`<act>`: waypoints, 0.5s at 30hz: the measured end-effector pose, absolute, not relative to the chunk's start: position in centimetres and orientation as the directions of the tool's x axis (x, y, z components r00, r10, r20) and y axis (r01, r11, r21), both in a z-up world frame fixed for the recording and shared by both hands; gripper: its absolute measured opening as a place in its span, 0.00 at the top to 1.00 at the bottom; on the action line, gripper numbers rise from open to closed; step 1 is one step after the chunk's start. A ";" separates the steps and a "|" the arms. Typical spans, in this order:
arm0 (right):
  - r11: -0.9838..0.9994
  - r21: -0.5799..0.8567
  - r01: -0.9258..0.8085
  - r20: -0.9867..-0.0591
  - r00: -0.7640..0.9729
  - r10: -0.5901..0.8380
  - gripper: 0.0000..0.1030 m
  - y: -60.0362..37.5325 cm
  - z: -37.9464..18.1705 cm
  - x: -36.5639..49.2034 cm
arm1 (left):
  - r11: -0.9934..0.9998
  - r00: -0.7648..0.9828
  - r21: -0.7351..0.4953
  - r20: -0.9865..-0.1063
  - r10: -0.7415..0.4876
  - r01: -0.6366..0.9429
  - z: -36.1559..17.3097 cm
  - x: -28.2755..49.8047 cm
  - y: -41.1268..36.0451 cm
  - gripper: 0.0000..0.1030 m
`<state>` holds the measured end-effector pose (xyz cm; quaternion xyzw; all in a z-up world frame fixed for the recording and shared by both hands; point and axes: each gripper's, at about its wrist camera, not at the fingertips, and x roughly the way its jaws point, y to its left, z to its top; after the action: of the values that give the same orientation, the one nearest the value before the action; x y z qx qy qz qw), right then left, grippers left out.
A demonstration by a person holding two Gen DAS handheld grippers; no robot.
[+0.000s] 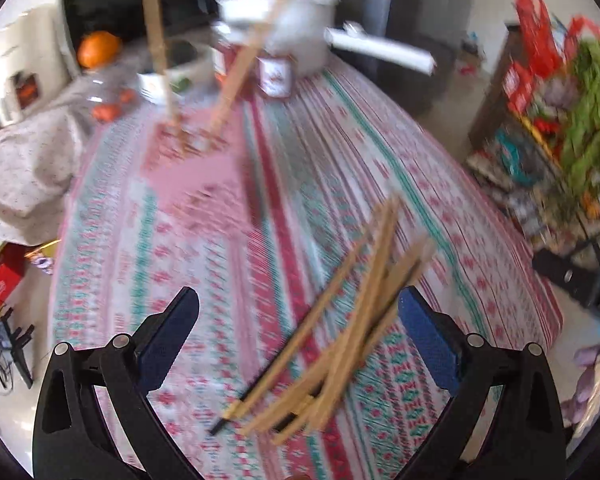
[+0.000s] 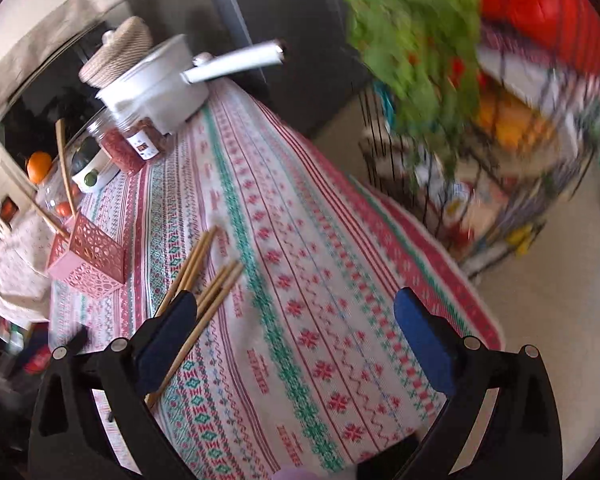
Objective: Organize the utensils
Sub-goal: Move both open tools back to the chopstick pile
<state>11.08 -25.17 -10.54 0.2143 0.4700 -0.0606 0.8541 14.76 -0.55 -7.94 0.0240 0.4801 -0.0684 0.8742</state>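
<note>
Left wrist view: loose wooden chopsticks point(image 1: 340, 344) lie on the patterned red-and-green tablecloth point(image 1: 204, 280), between the spread fingers of the left gripper point(image 1: 298, 332). The right gripper point(image 2: 296, 332) gapes, holding nothing, well short of the pink perforated holder point(image 2: 90, 258) beside the chopsticks.

Left view: chopsticks point(image 1: 352, 320) and pink holder point(image 1: 180, 148) smeared by motion blur. Right view: left tool finger point(image 2: 168, 336) covers some chopstick lengths; shelf goods point(image 2: 500, 128) illegible.
</note>
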 end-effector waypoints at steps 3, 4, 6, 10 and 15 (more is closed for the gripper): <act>0.856 0.374 0.358 -0.839 0.523 0.148 0.07 -27.2 -11.6 11.1 | 0.974 0.449 0.003 -0.888 -0.101 0.225 -9.7 16.6 -3.3 0.07; 0.834 0.409 0.371 -0.840 0.510 0.184 0.07 -27.7 -12.0 11.3 | 0.966 0.417 0.020 -0.904 -0.092 0.257 -10.1 17.9 -4.5 0.07; 0.799 0.457 0.391 -0.839 0.488 0.241 0.07 -28.4 -12.7 11.4 | 0.956 0.376 0.018 -0.921 -0.097 0.292 -10.4 19.9 -6.1 0.07; 0.756 0.523 0.395 -0.826 0.453 0.335 0.07 -28.8 -13.6 11.6 | 0.947 0.301 -0.005 -0.948 -0.107 0.320 -10.6 23.7 -8.4 0.07; 0.748 0.540 0.385 -0.825 0.418 0.381 0.07 -28.9 -14.2 12.2 | 0.941 0.219 0.082 -0.976 0.009 0.330 -12.1 28.0 -9.6 0.27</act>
<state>12.24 -28.89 -14.20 0.3547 0.5396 -0.0012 0.7636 28.01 -9.56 -12.07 0.1373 0.6161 -0.1044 0.7685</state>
